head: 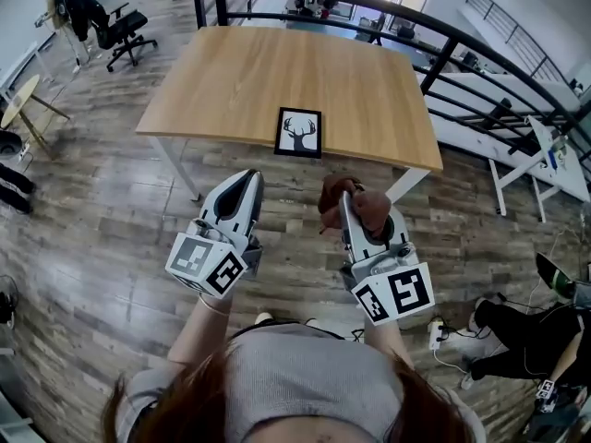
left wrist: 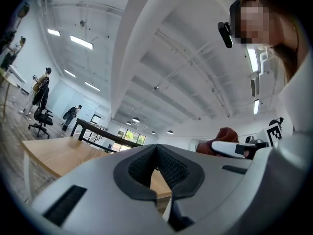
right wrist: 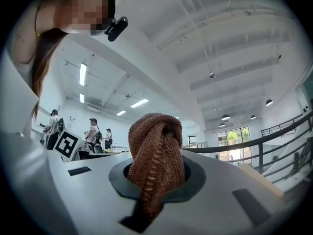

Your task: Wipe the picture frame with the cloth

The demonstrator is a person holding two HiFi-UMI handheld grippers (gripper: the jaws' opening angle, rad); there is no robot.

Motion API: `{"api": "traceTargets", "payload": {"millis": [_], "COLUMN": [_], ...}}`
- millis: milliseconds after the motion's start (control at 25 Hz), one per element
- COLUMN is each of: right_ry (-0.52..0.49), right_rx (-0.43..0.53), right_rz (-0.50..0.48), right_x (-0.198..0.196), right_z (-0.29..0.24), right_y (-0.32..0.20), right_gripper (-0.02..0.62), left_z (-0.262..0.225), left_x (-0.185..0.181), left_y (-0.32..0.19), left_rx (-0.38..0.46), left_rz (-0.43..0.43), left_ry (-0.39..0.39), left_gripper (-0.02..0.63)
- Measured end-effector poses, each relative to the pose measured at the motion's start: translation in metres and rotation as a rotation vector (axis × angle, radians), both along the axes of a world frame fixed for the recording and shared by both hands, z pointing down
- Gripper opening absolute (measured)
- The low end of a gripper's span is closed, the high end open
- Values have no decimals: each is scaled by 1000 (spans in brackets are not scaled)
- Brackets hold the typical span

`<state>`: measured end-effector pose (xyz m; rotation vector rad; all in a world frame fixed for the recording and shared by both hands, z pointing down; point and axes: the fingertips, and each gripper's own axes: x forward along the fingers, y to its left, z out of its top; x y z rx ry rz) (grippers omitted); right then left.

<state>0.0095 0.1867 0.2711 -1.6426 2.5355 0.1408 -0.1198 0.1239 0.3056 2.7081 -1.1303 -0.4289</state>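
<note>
A black picture frame with a deer-head print lies flat near the front edge of the wooden table. My right gripper is shut on a bunched brown cloth, held short of the table's front edge; the right gripper view shows the cloth clamped between the jaws. My left gripper is shut with nothing in it, to the left of the right one and also short of the table. In the left gripper view its jaws meet, with the tabletop beyond.
A black railing runs behind and to the right of the table. An office chair stands at the back left, a small round table at far left. A person sits on the wooden floor at lower right, near a power strip.
</note>
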Motion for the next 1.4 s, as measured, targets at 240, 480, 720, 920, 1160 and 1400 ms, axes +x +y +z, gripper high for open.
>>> {"api": "traceTargets", "payload": {"millis": [240, 480, 720, 920, 1160, 1400], "right_ry": [-12, -18, -7, 31, 20, 21], "right_rx": [13, 20, 13, 11, 16, 14], "right_rz": [-24, -18, -14, -17, -31, -25], "right_x": [21, 36, 47, 47, 44, 42], "right_z": [-6, -8, -2, -2, -5, -3], "right_y": [21, 37, 46, 49, 53, 57], "right_gripper": [46, 46, 46, 46, 46, 46], "left_z": [-13, -17, -11, -12, -16, -15], "left_x": [17, 30, 44, 58, 61, 60], "left_y": [23, 43, 56, 62, 69, 72], "left_rx": [23, 50, 43, 32, 46, 54], "left_rz": [-36, -73, -86, -63, -62, -60], "left_ry": [0, -24, -32, -42, -48, -49], "left_gripper": [6, 8, 7, 6, 7, 7]}}
